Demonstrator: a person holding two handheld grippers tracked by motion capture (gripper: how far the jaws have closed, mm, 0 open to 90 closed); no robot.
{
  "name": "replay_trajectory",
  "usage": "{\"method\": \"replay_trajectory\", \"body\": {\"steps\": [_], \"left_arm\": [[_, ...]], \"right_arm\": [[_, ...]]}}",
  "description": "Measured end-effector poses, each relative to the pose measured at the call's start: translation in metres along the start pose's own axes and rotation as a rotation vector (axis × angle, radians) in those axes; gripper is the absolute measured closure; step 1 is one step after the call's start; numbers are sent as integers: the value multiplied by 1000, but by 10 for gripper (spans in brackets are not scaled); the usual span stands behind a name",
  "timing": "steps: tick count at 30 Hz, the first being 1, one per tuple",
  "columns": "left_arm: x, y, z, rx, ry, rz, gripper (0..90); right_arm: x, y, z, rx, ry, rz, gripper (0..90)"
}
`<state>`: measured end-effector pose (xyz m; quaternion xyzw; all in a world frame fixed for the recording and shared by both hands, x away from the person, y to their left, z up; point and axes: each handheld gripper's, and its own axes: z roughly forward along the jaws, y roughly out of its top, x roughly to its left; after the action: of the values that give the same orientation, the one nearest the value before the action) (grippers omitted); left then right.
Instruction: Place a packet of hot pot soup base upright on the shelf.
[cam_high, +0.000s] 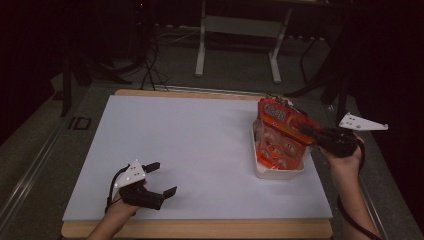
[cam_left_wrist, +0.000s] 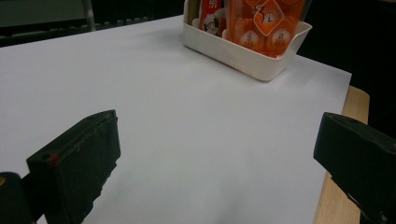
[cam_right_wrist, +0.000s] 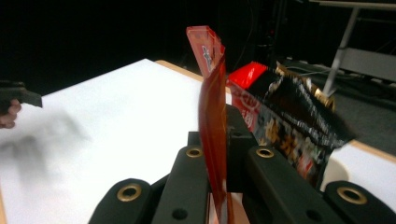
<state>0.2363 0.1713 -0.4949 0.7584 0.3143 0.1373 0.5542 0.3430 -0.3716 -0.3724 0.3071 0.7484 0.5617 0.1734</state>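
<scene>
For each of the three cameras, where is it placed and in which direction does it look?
High view: above the person's side, looking forward and down on the table; both forearms, left claw, right claw show.
Left gripper view: on the open left claw, facing across the table to the tray.
Right gripper view: on the right claw, shut on the orange pack.
Shared: high and left views both show the tray and the orange pack.

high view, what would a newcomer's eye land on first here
The bright orange snack bag stands out, tilted over the white tray at the right side of the white table sheet. The right tongs are shut on the bag's edge, and the right gripper view shows that edge pinched between the jaws. Near the front left corner, the left tongs rest open with nothing between them.
</scene>
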Motion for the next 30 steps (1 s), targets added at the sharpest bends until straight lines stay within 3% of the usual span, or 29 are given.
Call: {"method": "replay_trajectory", "body": {"steps": [3,5,7,12,22,30], "left_arm": [[0,0,0,5,1,2,12],[0,-1,1,4,-2,-3,12],[0,-1,1,5,-1,-1,12],[0,-1,1,5,-3,-4,12],[-1,-3,3,8,-12,-1,12],[-3,-3,4,12,-18,9,12]], "right_arm": [[-2,-5,-4,-5,-5,10,900],[-3,-7,-6,-8,-34,9,884],[-4,-8,-8,-15,-39,13,794],[-3,-2,-14,-46,-36,27,767],[14,20,-15,-52,-51,1,673],[32,33,-12,-43,-31,-19,532]]}}
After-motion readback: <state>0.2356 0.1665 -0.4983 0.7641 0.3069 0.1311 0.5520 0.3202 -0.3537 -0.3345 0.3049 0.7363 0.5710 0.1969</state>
